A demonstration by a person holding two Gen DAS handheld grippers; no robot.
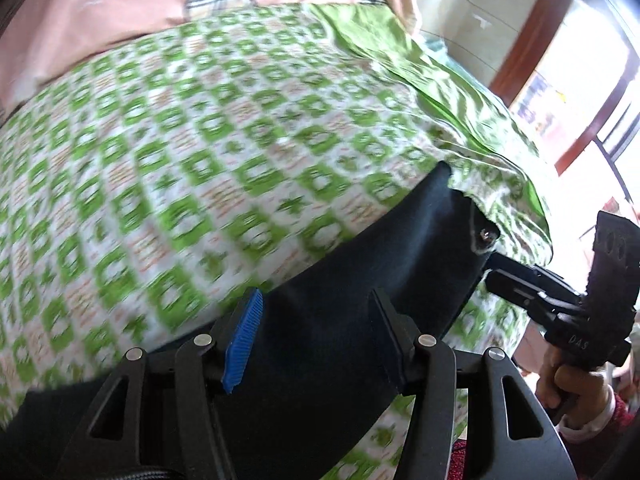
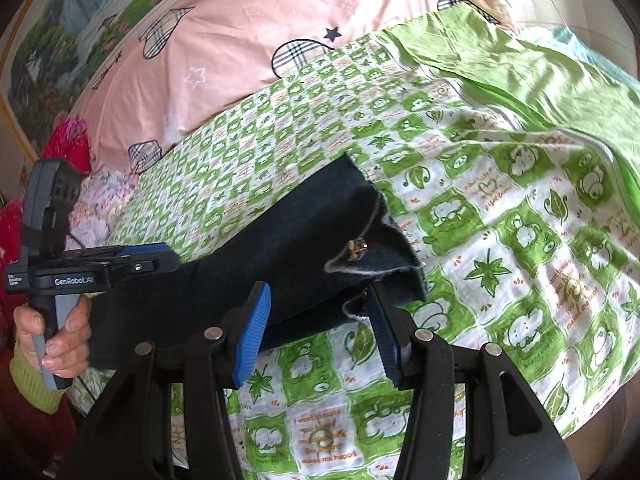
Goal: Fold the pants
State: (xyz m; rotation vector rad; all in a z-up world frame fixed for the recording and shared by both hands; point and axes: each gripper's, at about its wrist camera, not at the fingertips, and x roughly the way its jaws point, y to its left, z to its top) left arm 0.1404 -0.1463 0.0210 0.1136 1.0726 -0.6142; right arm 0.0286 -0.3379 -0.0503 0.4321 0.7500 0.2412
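Dark navy pants (image 1: 340, 248) (image 2: 280, 240) lie in a long band on the green patterned bedsheet (image 1: 200, 140) (image 2: 500, 220). The waist end, with a metal button (image 1: 486, 234) (image 2: 354, 246) and an open fly, points right. My left gripper (image 1: 316, 294) (image 2: 172, 260) hovers over the leg part, jaws partly apart. Dark cloth shows in the gap and both pad faces are bare. My right gripper (image 2: 318, 288) (image 1: 490, 270) sits at the waist's near edge, jaws also partly apart, blue pads uncovered. A hand (image 1: 568, 388) (image 2: 60, 336) grips each handle.
A pink quilt (image 1: 120, 0) (image 2: 260, 20) with plaid hearts and stars lies bunched at the far side of the bed. The plain green sheet border is rumpled at the right. A bright window (image 1: 592, 60) stands beyond the bed, and red cloth (image 2: 64, 140) lies at the left.
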